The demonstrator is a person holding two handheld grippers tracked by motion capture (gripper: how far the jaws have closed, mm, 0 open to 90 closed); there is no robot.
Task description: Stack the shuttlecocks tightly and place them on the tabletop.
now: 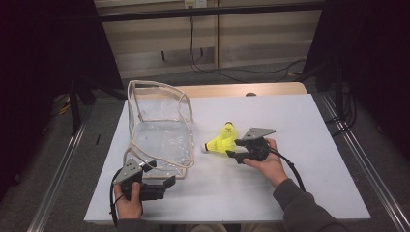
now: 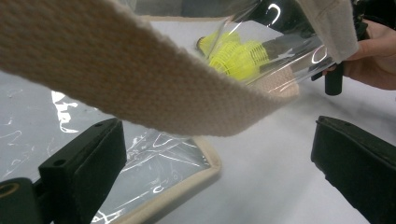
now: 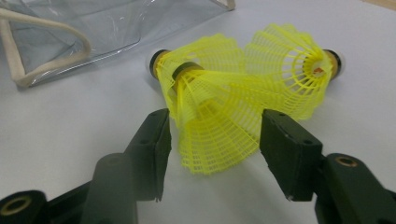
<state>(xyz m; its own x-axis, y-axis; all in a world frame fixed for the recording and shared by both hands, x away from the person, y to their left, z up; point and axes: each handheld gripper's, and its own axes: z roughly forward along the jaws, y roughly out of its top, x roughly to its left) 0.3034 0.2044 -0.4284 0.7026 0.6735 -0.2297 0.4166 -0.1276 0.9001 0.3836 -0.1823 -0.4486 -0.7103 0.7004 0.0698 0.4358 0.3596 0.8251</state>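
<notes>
Right gripper view – jaws bracket yellow shuttlecocks point(image 3: 219, 126), clear bag point(image 3: 70, 32) beside

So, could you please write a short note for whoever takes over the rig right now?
Left gripper: open, at the near corner of the clear bag, holding nothing; the bag's strap hangs over its jaws.
Right gripper: open, jaws either side of a yellow shuttlecock, not closed on it.
Shuttlecocks lie together on the table, right of the bag.
Done: none bagged.
Left: probably grip each shuttlecock and bag it.
</notes>
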